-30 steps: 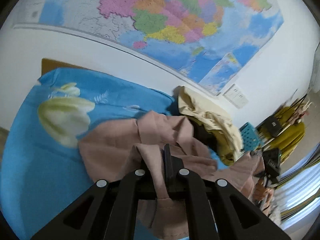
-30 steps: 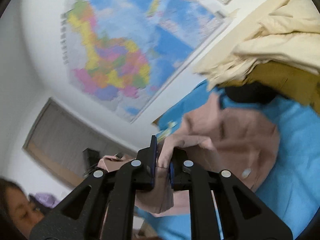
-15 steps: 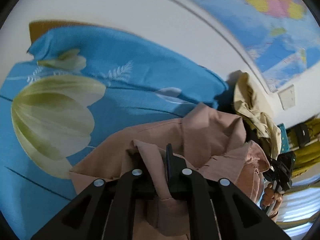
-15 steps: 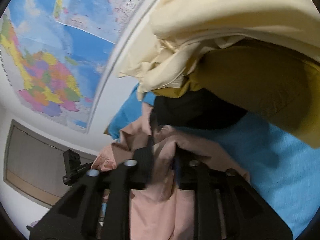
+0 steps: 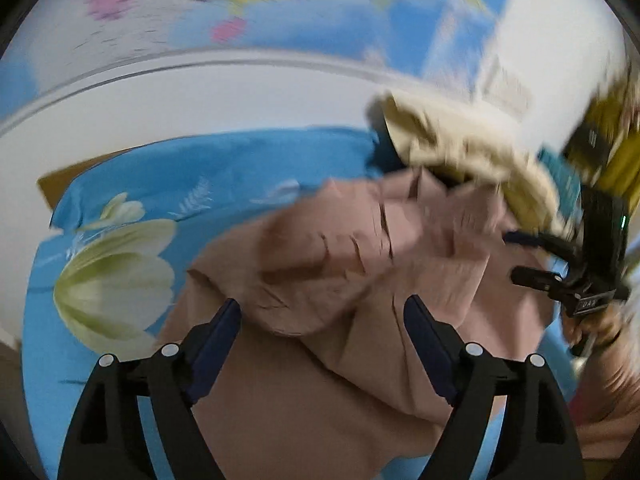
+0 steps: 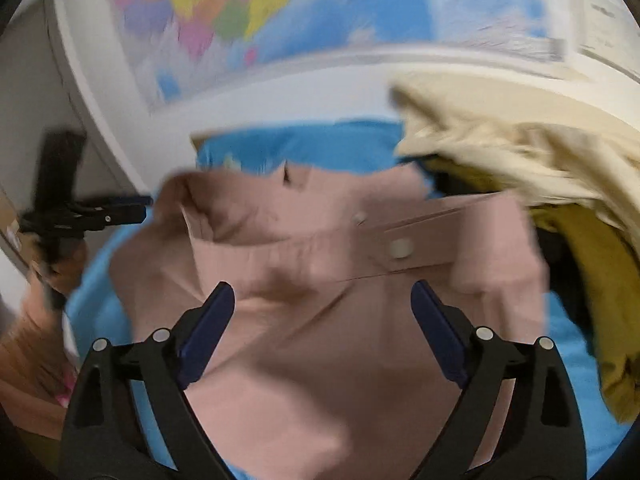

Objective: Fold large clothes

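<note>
Both views are blurred. The left gripper [image 5: 322, 310] stands wide apart with nothing between its fingers, and so does the right gripper [image 6: 322, 298]. Each hangs over the pink shirt [image 5: 360, 264], which lies crumpled on the blue sheet [image 5: 224, 164], one button [image 6: 401, 247] facing up on a flat band. Far right, touching the shirt, is a heap of cream cloth [image 6: 516, 152] over mustard cloth [image 6: 600, 280]. A map [image 6: 304, 12] hangs on the far wall.

Bright even light, heavy motion blur, fisheye-warped edges.
</note>
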